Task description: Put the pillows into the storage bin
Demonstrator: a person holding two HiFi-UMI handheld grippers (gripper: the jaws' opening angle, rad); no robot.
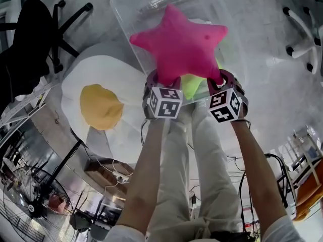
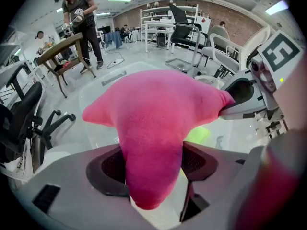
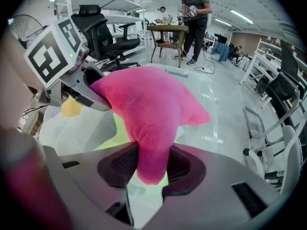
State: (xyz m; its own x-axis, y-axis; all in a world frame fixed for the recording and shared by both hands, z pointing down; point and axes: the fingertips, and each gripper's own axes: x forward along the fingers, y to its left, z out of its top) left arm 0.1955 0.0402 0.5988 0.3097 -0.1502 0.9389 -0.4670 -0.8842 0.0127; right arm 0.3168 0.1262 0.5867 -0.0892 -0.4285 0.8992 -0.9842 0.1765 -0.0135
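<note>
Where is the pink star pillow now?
The pink star pillow is upper centre of head view, clamped by left gripper and right gripper over the clear storage bin, right of the fried-egg pillow.

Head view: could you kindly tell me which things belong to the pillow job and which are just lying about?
Job: pink star pillow, gripped by left gripper and right gripper; fried-egg pillow; clear storage bin.
Lying about: black office chair; floor fan; cables.
</note>
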